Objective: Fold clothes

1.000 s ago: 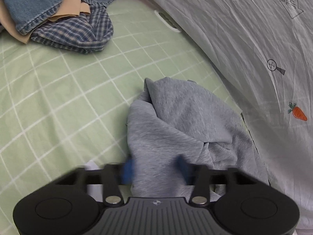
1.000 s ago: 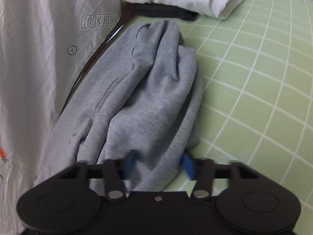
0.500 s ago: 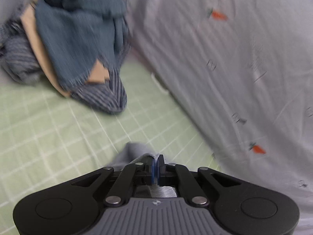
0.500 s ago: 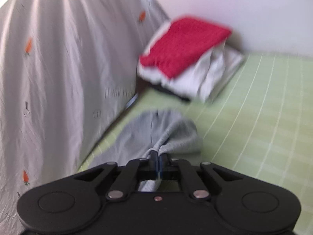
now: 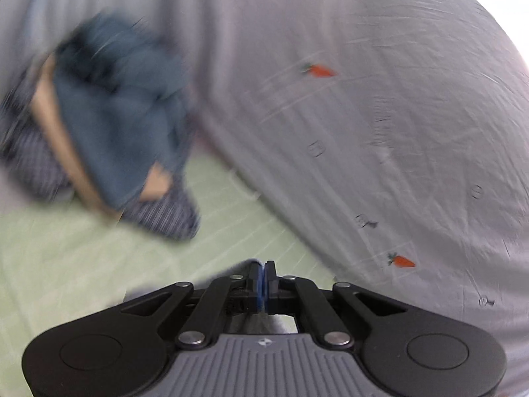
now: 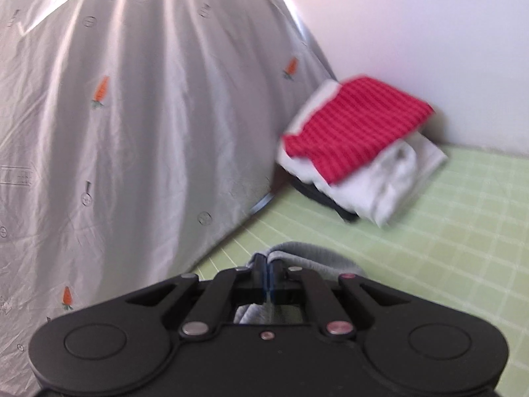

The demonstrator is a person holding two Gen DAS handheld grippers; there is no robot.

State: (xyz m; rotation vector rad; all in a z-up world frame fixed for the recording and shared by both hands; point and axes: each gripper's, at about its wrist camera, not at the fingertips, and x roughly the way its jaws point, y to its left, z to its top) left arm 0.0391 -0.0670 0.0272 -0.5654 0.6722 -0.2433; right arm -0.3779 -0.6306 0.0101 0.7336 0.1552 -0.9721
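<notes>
A grey garment hangs from both grippers over the green checked sheet. My right gripper is shut on its edge; most of the cloth is hidden under the gripper body. My left gripper is shut on another part of the grey garment, of which only a sliver shows behind the jaws. The left wrist view is blurred.
A pile of unfolded clothes, denim, tan and plaid, lies at the far left on the green sheet. A folded stack with a red striped top sits against the wall. A grey carrot-print tent wall runs alongside, also in the left wrist view.
Both grippers closed on the grey garment and lifted it off the sheet. Both cameras tilted upward, so the garment dropped out of sight below the jaws.
</notes>
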